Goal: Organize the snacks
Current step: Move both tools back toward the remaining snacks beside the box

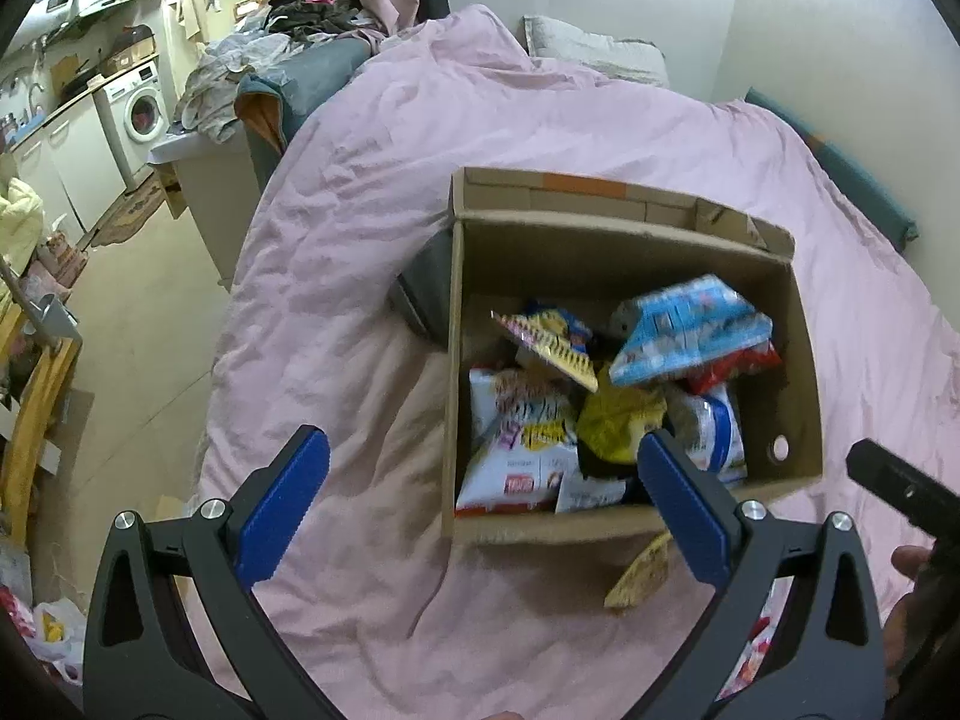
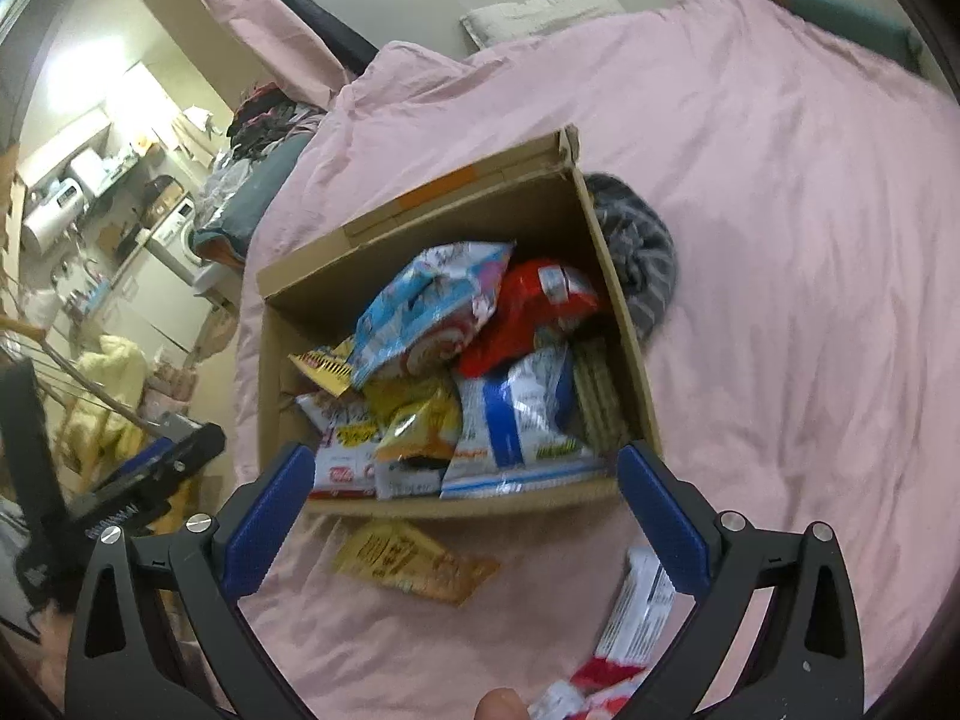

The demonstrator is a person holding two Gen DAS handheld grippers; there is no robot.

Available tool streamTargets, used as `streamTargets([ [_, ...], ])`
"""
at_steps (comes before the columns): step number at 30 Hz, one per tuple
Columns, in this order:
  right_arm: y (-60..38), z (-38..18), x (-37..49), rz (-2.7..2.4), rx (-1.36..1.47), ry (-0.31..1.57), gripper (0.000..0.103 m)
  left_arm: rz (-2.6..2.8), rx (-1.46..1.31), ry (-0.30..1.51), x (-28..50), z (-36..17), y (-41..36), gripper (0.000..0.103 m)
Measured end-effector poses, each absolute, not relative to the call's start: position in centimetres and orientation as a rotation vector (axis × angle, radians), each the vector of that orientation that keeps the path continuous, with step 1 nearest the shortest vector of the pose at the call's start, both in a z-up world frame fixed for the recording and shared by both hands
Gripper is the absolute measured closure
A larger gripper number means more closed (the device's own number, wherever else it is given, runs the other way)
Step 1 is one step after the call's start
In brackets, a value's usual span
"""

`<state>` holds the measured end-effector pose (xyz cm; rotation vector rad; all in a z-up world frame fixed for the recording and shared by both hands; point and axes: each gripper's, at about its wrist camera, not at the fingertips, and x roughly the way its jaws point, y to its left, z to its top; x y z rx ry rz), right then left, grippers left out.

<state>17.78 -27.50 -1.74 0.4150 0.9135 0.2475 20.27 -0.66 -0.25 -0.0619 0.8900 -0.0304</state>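
Left wrist view: the cardboard box (image 1: 630, 360) sits mid-bed on the pink duvet (image 1: 360, 240), piled with light, crinkly, slippery snack bags best pinched at a sealed edge. The left claw (image 1: 483, 510) gapes wide, empty, above the box's near wall.

Right wrist view: a yellow packet (image 2: 414, 561) lies flat, just outside that wall. The right claw (image 2: 465, 519) hangs wide open, touching nothing.

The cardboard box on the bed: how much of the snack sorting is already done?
Mostly done: the cardboard box holds many snack packets. Nothing is in hand; left gripper and right gripper are open. Left: the yellow packet and white-red packet on the pink cover.
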Motion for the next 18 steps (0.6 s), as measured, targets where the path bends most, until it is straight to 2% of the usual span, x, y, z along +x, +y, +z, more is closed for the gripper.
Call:
streamTargets([
  [18,-28.7,-3.7,12.7,0.210,0.443,1.003,0.000,-0.045,-0.049,0.956,15.0,-2.2,-0.2,0.001],
])
